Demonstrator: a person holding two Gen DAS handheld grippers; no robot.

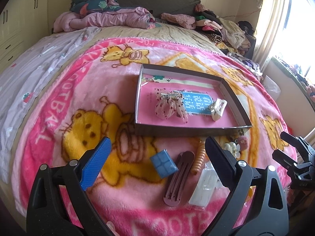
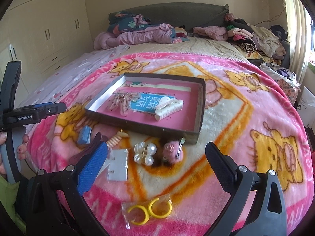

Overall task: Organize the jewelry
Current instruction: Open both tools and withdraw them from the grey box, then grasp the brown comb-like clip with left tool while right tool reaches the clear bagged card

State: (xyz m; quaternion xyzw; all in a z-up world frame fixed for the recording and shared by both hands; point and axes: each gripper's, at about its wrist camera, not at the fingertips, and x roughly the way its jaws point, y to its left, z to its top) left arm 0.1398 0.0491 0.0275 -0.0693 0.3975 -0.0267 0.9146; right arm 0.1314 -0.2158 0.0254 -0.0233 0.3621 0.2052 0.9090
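Note:
A shallow box lies on the pink blanket, holding a pink see-through bow clip and a white claw clip. In front of it lie a blue square clip, a mauve hair clip, an orange coil tie, a clear packet, a pearl clip, a pink fluffy clip and bagged yellow hoop earrings. My left gripper is open above the blue and mauve clips. My right gripper is open above the pearl clip.
The bed's far end holds a pink quilt and piled clothes. Cupboards stand on the left, a bright window on the right. The left gripper's body shows at the right view's left edge.

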